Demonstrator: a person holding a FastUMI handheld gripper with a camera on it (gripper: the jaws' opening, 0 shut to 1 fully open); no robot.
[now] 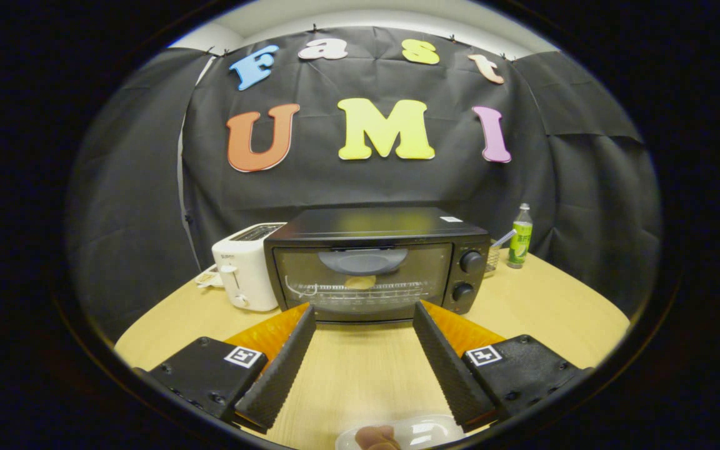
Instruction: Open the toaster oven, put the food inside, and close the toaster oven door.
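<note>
A black toaster oven (pixel 375 262) stands on the wooden table, a short way beyond my fingers. Its glass door (pixel 363 278) is closed, with the curved handle (pixel 363 259) near the door's top. Through the glass I see a wire rack and a pale round item on it. Two knobs (pixel 471 261) sit to the right of the door. My gripper (pixel 363 312) is open, its two ribbed black fingers (pixel 285 362) spread wide with nothing between them. Below and between the fingers lies a small clear plate (pixel 425 431) with a brown piece of food (pixel 375 437).
A white pop-up toaster (pixel 246 269) stands just left of the oven. To the oven's right are a glass with a straw (pixel 494 256) and a green bottle (pixel 521 237). Bare wooden table (pixel 360 369) stretches between the oven and my fingers.
</note>
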